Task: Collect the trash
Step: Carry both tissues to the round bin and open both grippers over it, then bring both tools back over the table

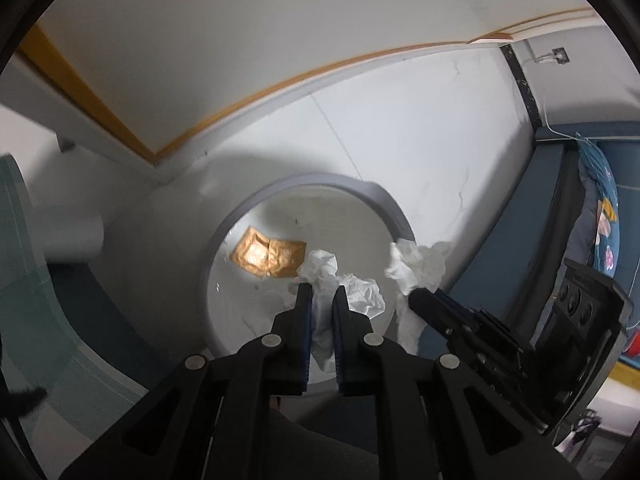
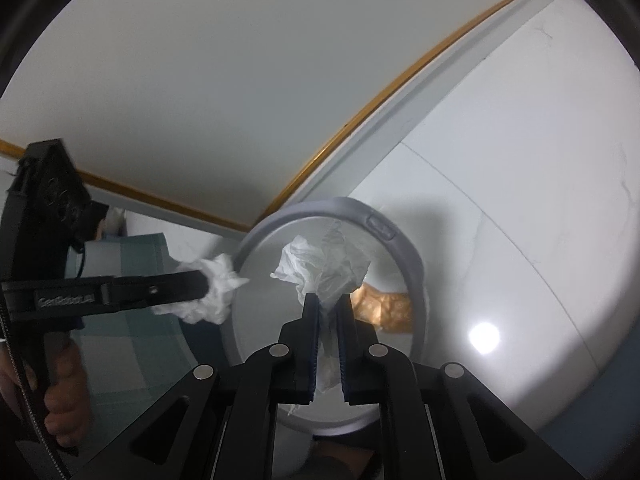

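Observation:
A round white bin with a grey rim [image 1: 362, 186] [image 2: 404, 244] stands open on the floor below both grippers. A gold wrapper [image 1: 268, 258] [image 2: 384, 306] lies inside it. My left gripper [image 1: 321, 294] is shut on a crumpled white tissue [image 1: 360, 294] over the bin's mouth; it also shows from the side in the right wrist view [image 2: 206, 280] with its tissue [image 2: 216, 290] at the bin's left rim. My right gripper [image 2: 328, 302] is shut on another crumpled white tissue [image 2: 320, 266] over the bin; in the left wrist view it [image 1: 416, 298] holds its tissue [image 1: 420, 266] at the bin's right rim.
White tiled floor [image 1: 420, 128] surrounds the bin. A white wall with a yellow skirting strip [image 1: 280, 84] runs behind. A green checked mat or seat [image 1: 28, 280] lies at the left. Blue furniture with a patterned cloth [image 1: 600, 216] stands at the right.

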Demonstrator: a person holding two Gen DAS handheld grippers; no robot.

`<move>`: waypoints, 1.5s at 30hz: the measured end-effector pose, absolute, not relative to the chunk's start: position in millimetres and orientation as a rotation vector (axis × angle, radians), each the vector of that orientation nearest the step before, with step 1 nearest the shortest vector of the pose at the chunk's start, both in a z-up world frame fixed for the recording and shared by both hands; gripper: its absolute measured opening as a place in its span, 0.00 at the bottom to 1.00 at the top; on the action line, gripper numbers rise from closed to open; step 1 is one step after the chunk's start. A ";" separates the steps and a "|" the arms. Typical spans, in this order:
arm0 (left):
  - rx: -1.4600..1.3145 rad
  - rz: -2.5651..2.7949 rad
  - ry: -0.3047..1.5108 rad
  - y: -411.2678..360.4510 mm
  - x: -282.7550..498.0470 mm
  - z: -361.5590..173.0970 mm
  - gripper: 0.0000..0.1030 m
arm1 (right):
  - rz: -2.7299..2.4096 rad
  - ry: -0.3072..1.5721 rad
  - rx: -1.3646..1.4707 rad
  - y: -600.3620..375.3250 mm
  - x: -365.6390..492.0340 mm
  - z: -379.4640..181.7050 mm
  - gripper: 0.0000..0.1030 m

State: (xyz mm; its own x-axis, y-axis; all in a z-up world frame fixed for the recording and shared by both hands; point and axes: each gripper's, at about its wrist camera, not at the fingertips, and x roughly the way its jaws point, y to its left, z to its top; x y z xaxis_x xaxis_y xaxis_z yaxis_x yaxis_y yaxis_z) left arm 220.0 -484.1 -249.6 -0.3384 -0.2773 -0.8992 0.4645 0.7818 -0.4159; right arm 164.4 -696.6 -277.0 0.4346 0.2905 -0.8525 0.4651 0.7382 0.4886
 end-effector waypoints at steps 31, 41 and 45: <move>0.148 -0.626 1.092 -352.4 172.4 -31.7 0.78 | -0.116 0.737 0.581 -658.8 120.8 -64.7 0.74; -0.014 -0.305 0.770 -201.0 139.1 54.7 0.93 | 0.115 0.486 0.382 -538.3 107.0 53.8 0.87; -0.050 -0.207 0.701 -153.8 122.3 68.4 0.97 | 0.202 0.447 0.329 -488.5 104.1 74.0 0.94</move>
